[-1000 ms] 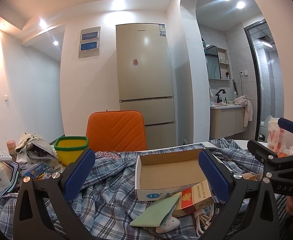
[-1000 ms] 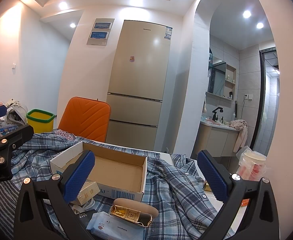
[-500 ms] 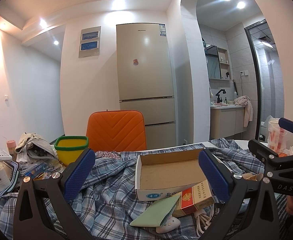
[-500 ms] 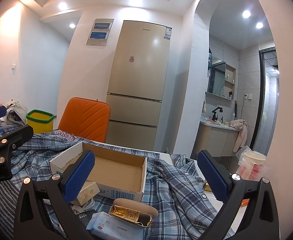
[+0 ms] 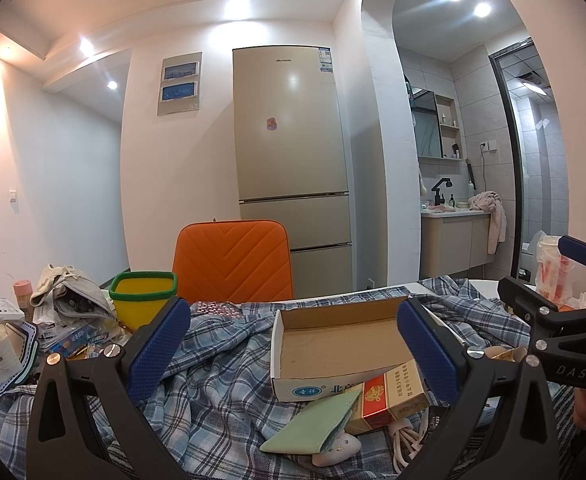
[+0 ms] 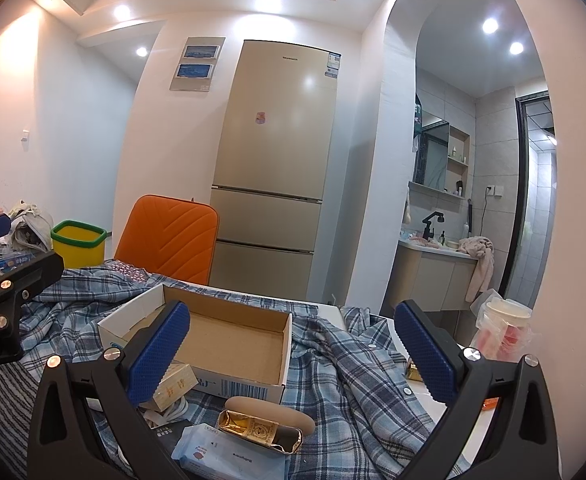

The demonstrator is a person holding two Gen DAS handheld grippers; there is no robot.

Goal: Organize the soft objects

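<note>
No grasp has been made: the left gripper [image 5: 293, 354] and the right gripper [image 6: 291, 354] are both held above the table with jaws spread wide and nothing between them, so the step in hand is judged to be the approach. The plaid shirt [image 6: 357, 364], the chief soft thing, is seen crumpled across the table top, reaching its far right corner, with an open cardboard box [image 6: 229, 340] resting on it mid-table. The next move is judged to call for the box and the small packets [image 5: 389, 396] at its near side to be lifted clear before the cloth is pinched at an edge.
</note>
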